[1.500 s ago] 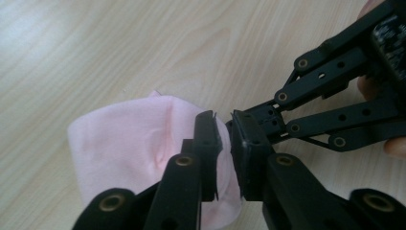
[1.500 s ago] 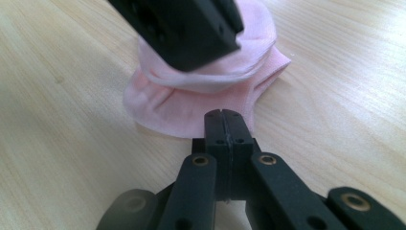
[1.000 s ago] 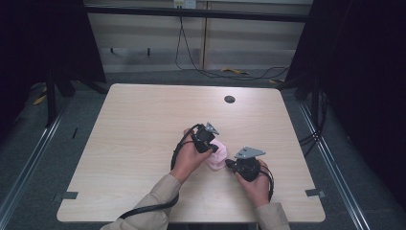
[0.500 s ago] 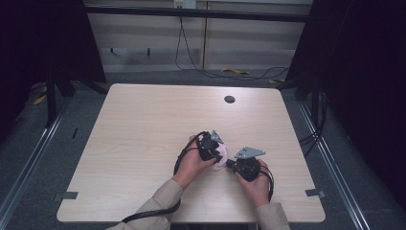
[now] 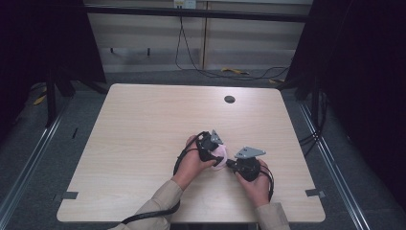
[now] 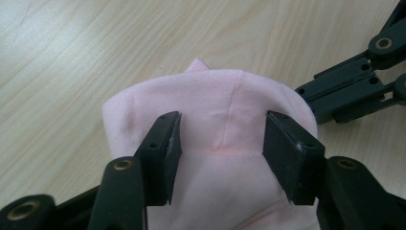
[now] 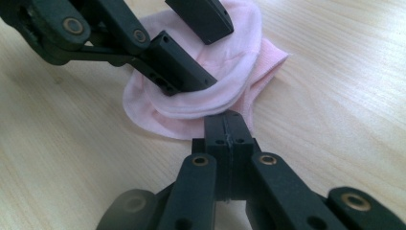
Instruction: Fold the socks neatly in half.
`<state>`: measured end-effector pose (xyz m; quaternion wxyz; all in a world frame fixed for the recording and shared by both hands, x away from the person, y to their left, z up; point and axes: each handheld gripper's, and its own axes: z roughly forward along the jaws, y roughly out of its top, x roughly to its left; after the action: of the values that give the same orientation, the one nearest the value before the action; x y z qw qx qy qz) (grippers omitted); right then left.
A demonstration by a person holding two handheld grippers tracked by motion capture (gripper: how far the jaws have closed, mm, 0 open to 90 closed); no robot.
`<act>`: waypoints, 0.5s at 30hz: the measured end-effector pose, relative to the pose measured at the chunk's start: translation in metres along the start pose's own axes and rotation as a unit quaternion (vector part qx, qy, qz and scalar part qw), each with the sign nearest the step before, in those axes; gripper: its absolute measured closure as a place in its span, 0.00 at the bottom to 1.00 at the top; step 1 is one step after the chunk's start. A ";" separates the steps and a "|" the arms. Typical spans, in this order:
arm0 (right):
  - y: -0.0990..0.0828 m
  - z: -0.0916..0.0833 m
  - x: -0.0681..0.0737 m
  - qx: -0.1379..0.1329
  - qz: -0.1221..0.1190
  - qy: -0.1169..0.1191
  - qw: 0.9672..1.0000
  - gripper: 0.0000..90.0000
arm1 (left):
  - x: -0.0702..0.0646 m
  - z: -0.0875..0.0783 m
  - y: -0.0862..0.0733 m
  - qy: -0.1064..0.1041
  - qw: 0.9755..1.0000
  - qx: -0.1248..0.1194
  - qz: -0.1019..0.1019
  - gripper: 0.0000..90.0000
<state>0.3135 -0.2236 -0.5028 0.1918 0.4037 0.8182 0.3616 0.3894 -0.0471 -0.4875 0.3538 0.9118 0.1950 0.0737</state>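
Observation:
A pink sock (image 5: 221, 152) lies folded over on the wooden table (image 5: 143, 124), near the front middle. My left gripper (image 6: 220, 134) points down over the sock (image 6: 215, 100). Its jaws have just been opening and stand apart above the fold, with the pads (image 6: 170, 143) off the cloth. My right gripper (image 7: 225, 120) is shut, and its tips rest against the near edge of the sock (image 7: 210, 96). Whether any cloth is pinched between them I cannot tell. From the right gripper view the left gripper (image 7: 218, 55) hangs open over the sock.
A small dark round hole (image 5: 230, 99) sits in the table near its far edge. Black cables trail from both grippers toward the front edge. Dark curtains and metal frame rails stand to both sides of the table.
The left gripper has shifted a little to the right and toward the front over the sock, and its jaws have parted. The right gripper has stayed put.

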 end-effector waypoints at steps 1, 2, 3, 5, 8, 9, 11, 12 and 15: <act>0.000 0.000 -0.001 0.000 0.002 -0.001 1.000 1.00 | 0.000 -0.001 0.000 0.001 1.000 0.001 0.003 0.50; -0.001 -0.001 -0.001 0.000 0.004 -0.002 1.000 1.00 | 0.000 -0.001 -0.001 0.001 1.000 0.000 0.006 0.48; -0.001 -0.002 -0.002 0.000 0.007 -0.004 1.000 1.00 | 0.000 -0.001 -0.001 0.001 1.000 -0.001 0.008 0.47; -0.002 -0.004 -0.004 -0.006 0.014 -0.004 1.000 1.00 | -0.001 -0.001 -0.001 0.002 1.000 -0.001 0.013 0.46; -0.001 -0.007 -0.005 -0.012 0.013 -0.008 1.000 0.99 | 0.000 0.000 -0.001 0.000 1.000 -0.002 0.015 0.46; -0.001 -0.008 -0.006 -0.012 0.013 -0.010 1.000 0.98 | 0.000 0.000 -0.001 0.000 1.000 0.000 0.019 0.46; -0.001 -0.008 -0.006 -0.011 0.011 -0.012 1.000 0.96 | -0.001 -0.003 0.001 0.002 1.000 0.003 0.025 0.43; -0.002 -0.008 -0.006 -0.010 0.011 -0.013 1.000 0.95 | -0.001 -0.004 0.002 0.006 1.000 -0.001 0.019 0.41; -0.003 -0.009 -0.007 -0.009 0.013 -0.015 1.000 0.94 | 0.002 -0.013 0.005 0.014 1.000 -0.016 0.009 0.35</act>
<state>0.3108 -0.2337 -0.4989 0.2032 0.4176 0.8066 0.3657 0.3895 -0.0412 -0.4740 0.3649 0.9065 0.1908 0.0931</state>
